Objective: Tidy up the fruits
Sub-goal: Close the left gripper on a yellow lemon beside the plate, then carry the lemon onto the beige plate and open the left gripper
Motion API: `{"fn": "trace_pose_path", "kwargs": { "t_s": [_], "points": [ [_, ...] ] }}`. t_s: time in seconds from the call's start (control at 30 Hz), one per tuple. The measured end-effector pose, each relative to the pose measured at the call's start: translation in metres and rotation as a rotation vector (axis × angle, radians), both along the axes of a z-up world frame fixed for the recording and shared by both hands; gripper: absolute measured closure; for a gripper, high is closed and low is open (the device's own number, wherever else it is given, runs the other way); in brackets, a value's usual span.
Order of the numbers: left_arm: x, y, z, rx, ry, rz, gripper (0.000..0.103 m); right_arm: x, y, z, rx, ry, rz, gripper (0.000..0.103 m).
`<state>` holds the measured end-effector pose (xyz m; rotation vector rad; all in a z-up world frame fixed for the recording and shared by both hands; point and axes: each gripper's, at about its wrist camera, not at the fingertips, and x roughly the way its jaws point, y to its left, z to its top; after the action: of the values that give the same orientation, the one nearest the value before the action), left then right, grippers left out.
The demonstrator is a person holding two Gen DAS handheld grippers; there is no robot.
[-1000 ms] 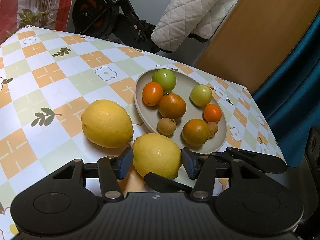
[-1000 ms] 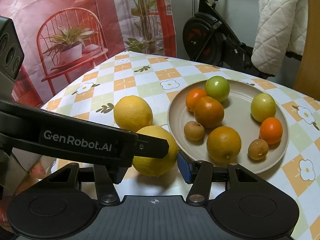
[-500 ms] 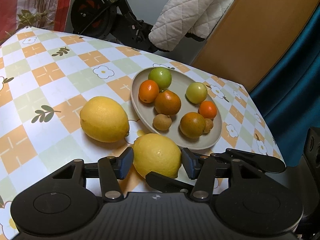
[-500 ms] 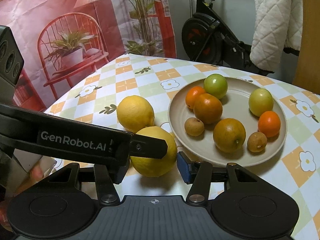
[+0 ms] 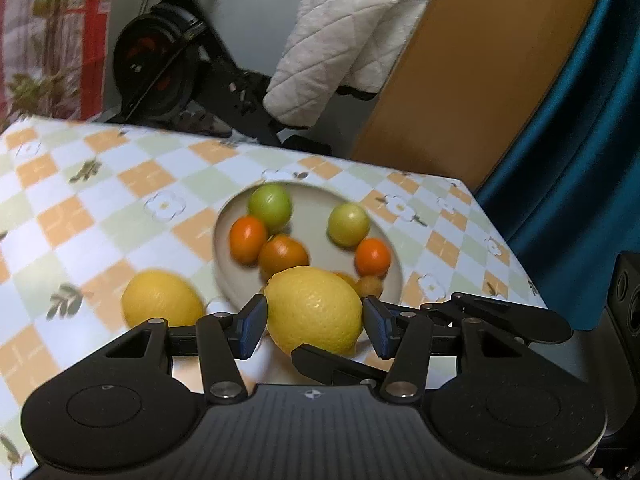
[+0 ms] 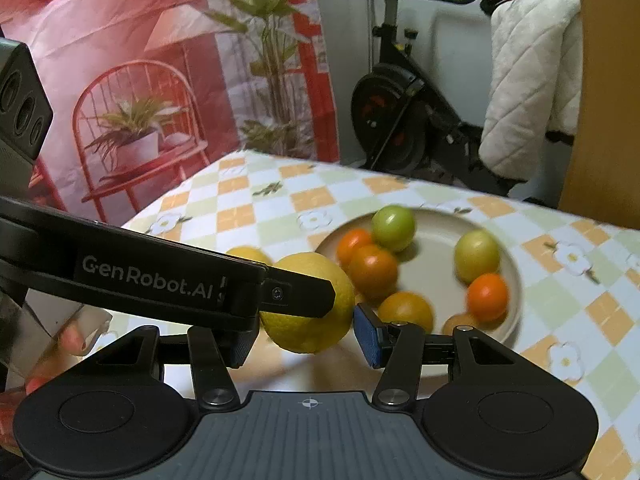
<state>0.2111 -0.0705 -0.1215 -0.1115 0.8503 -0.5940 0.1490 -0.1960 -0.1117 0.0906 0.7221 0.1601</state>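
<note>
Gripping one lemon [image 5: 314, 312] jointly: left gripper [image 5: 314, 326] and right gripper [image 6: 304, 334] part-open, pads against its sides, raised beside plate [image 6: 514, 276]. Risk: uneven squeeze, rolling off onto plated fruit.

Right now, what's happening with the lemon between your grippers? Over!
Left gripper and right gripper both shut on lemon. Lemon off the table, near the plate. Second lemon beside, nothing blocking.

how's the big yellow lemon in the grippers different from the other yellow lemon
The near big yellow lemon sits between the left gripper and right gripper pads, lifted in front of the beige plate. The other yellow lemon lies free on the checked tablecloth. Both look alike in colour and size.
</note>
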Motion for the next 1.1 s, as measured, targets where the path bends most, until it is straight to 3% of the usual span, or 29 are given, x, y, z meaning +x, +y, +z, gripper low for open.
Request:
{"fn": "trace_pose_path", "kwargs": {
  "t_s": [0.17, 0.4, 0.43, 0.47, 0.5, 0.6, 0.73, 1.1],
  "points": [
    [0.016, -0.025, 0.010, 0.010, -0.040, -0.037, 0.048, 0.012, -0.023, 0.009, -0.011, -0.028, -0.030, 0.055],
    [0.056, -0.056, 0.009, -0.018, -0.014, -0.077, 0.053, 0.044, -0.062, 0.005, -0.045, -0.026, -0.057, 0.055],
    [0.060, -0.061, 0.008, -0.022, -0.013, -0.092, 0.054, 0.049, -0.067, 0.003, -0.044, -0.021, -0.062, 0.057],
    [0.063, -0.067, 0.007, -0.029, -0.010, -0.115, 0.057, 0.054, -0.072, 0.001, -0.036, -0.017, -0.060, 0.068],
    [0.066, -0.072, 0.006, -0.029, -0.006, -0.134, 0.059, 0.058, -0.075, 0.000, -0.022, -0.014, -0.053, 0.073],
    [0.074, -0.084, -0.002, -0.001, -0.009, -0.135, 0.059, 0.071, -0.079, -0.010, -0.046, 0.019, -0.074, 0.073],
    [0.084, -0.086, -0.018, 0.006, 0.043, -0.113, 0.059, 0.076, -0.080, -0.025, -0.040, 0.057, -0.054, 0.075],
    [0.083, -0.080, -0.015, 0.010, 0.023, -0.105, 0.060, 0.075, -0.080, -0.027, -0.044, 0.050, -0.097, 0.074]
  ]
}}
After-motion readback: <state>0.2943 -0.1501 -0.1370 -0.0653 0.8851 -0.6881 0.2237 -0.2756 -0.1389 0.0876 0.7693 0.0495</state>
